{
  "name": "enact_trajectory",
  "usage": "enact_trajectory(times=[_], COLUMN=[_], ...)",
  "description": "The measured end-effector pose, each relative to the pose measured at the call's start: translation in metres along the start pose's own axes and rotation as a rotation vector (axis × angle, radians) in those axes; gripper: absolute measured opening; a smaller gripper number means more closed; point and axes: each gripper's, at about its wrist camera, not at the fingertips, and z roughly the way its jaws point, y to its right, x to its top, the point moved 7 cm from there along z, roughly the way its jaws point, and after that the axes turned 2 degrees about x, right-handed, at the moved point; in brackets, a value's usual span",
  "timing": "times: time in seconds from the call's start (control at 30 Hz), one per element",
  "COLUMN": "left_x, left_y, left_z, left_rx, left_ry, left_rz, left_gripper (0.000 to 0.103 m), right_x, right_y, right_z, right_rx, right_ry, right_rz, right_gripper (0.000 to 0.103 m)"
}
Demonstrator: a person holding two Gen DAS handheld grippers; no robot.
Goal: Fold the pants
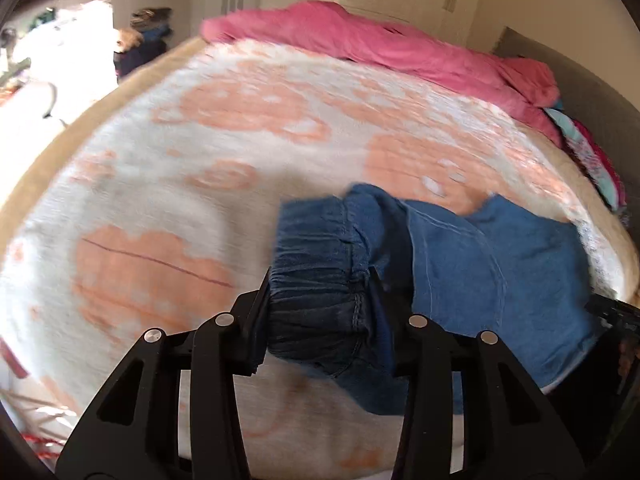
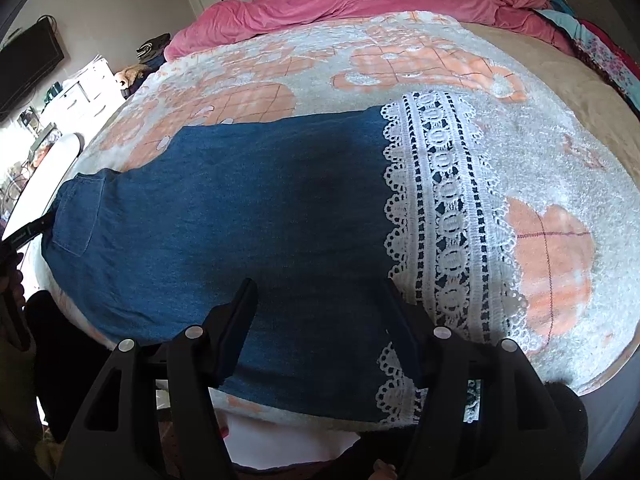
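A pair of blue denim pants (image 2: pixel 224 216) lies stretched across a bed (image 2: pixel 560 92) covered by a white-and-peach fleece blanket (image 1: pixel 168 168), with a pink duvet (image 1: pixel 360 40) bunched along the far edge. At the left of the spread, the left gripper (image 1: pixel 320 304) has its two black fingers (image 1: pixel 256 320) closed on the gathered elastic waistband (image 1: pixel 316 280), which is bunched between the pads and lifted off the blanket; the rest of the denim trails away to the right of that gripper. From the right wrist camera, the pants' leg runs flat across the blanket from a patch pocket (image 2: pixel 76 216) at the left to a broad white lace hem (image 2: pixel 444 216) at the right. The right gripper (image 2: pixel 320 320) hangs over the lower part of that leg, just left of the lace, its fingers set well apart with nothing clamped between them. Whether its tips touch the denim cannot be told.
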Motion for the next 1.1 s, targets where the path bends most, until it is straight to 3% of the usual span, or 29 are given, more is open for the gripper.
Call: enact_trajectory(times=[0.07,0.17,0.37,0.53,0.6,0.77,1.0,1.1], left_x=[-0.003,-0.009,0.008,0.036,0.048,0.069,0.063,0.060], left_y=[-0.008,-0.012,-0.012,0.031,0.061,0.138,0.191,0.194], left_z=[0.011,0.015,-0.038,-0.055,-0.041,0.011,0.100,0.127], left_rx=[-0.035,-0.027,0.014,-0.098,-0.158,-0.314,-0.358,-0.348], left_ry=[-0.047,-0.064,0.060,0.118,0.102,0.019,-0.163,-0.216], left_rz=[-0.046,-0.059,-0.055,0.009,0.051,0.134,0.211,0.203], left_gripper=[0.037,0.045,0.055,0.064,0.065,0.065,0.064,0.064], right_x=[0.000,0.000,0.000,0.018,0.030,0.069,0.104,0.108], right_y=[0.000,-0.003,-0.002,0.006,0.015,0.063,0.110,0.117], right_z=[0.001,0.003,-0.001,-0.033,-0.046,-0.053,0.000,0.025], right_rx=[-0.008,-0.006,0.028,0.128,0.144,0.084,0.078,0.120], right_ry=[-0.001,-0.001,0.017,0.127,0.171,0.209,0.091,0.047], right_rz=[-0.007,-0.016,-0.011,0.060,0.083,0.129,0.172,0.202], right_gripper=[0.063,0.069,0.068,0.068,0.068,0.068,0.065,0.052])
